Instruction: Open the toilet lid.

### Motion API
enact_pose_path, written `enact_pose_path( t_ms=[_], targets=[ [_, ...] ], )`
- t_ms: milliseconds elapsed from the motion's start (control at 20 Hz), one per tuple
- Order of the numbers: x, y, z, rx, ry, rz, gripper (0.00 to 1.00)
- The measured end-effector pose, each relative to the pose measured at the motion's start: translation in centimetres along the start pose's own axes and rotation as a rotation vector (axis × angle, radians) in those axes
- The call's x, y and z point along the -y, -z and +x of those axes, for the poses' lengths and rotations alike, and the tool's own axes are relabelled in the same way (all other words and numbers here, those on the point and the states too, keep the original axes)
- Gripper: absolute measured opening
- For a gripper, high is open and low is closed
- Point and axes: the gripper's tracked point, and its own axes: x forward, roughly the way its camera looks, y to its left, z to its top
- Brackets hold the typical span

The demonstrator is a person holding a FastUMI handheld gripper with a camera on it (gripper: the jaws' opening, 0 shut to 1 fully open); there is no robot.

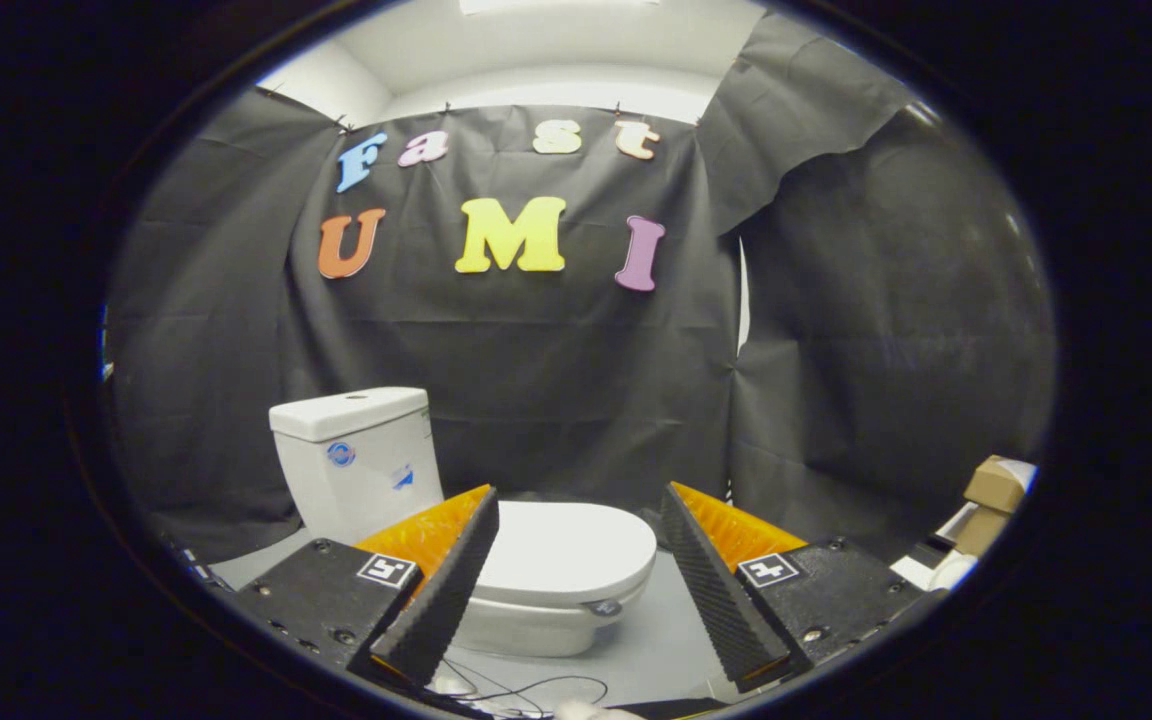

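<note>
Black cloth walls, grey floor, white ceiling above.

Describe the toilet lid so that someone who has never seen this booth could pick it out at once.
Find the white toilet standing before the black cloth wall, with its boxy tank at the back. The toilet lid is the flat, rounded white cover lying shut over the bowl, ahead of the open claw and seen between its fingers. Unlike the upright tank, it lies level and oval.
</note>
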Motion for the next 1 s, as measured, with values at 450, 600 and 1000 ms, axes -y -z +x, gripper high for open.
enact_pose_path(
  t_ms=[450,600,1000],
  targets=[
    [4.1,5.5,10.3,-0.055,0.018,0.164,1.00],
    [5.3,9.9,13.6,-0.107,0.026,0.235,1.00],
    [7.8,22.8,18.1,-0.344,0.047,0.475,1.00]
  ],
)
